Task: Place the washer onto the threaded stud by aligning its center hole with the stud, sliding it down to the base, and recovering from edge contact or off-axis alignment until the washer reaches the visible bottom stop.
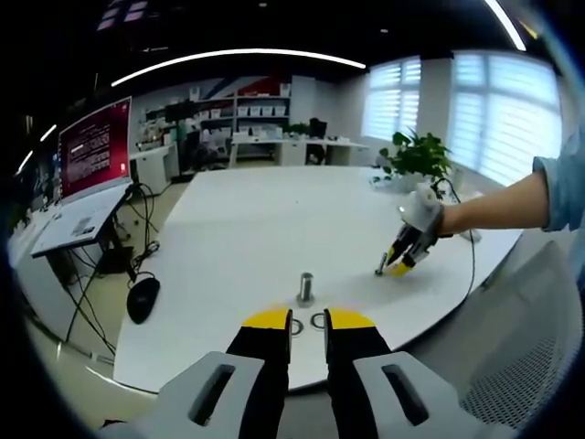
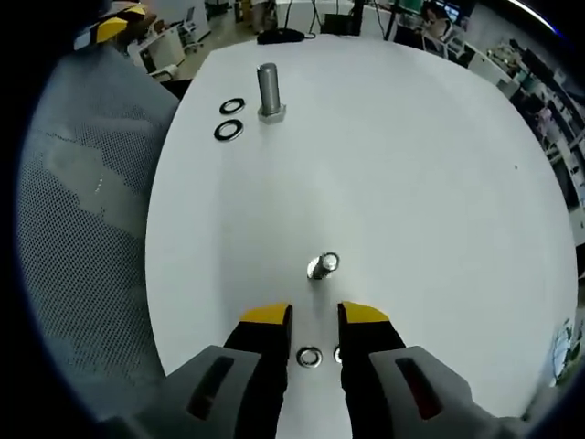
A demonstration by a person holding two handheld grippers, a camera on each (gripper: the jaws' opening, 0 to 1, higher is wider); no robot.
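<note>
on white round table (image 2: 411, 183) | steel threaded stud (image 2: 322, 266), flat ring washer (image 2: 309, 357) | both grippers' jaws apart, empty

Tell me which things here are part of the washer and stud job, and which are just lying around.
Part of the job:
- two threaded studs, far and near
- washers beside the far stud
- washer between the right gripper's jaws

Lying about:
- potted plant
- computer mouse
- laptop
- mesh chair
</note>
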